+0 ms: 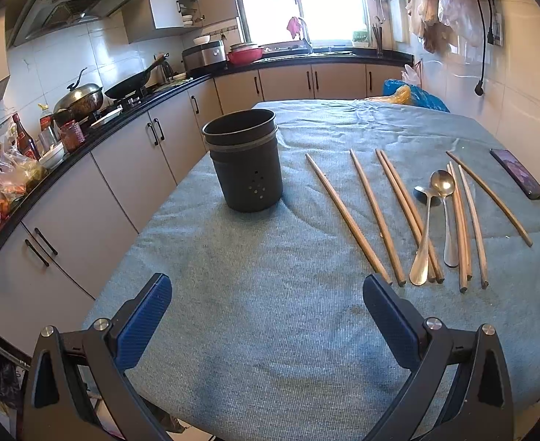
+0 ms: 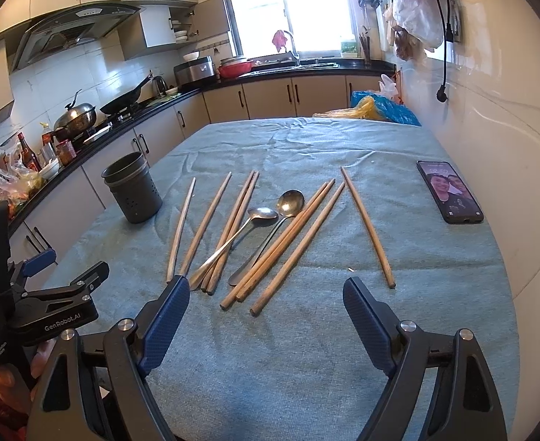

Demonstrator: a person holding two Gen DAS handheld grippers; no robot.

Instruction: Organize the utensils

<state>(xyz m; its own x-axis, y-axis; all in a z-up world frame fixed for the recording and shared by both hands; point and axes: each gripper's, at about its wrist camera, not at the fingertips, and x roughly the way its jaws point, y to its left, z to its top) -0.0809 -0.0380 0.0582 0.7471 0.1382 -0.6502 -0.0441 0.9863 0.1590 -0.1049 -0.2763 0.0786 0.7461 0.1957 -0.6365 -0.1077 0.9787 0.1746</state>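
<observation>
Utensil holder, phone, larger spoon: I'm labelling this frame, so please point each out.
Utensil holder (image 1: 247,180): left wrist view, on its dark front wall.
Phone (image 2: 450,192): right wrist view, on its lit screen.
Larger spoon (image 2: 290,200): right wrist view, on its bowl.

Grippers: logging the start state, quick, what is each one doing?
Left gripper: open, holding nothing.
Right gripper: open, holding nothing.
</observation>
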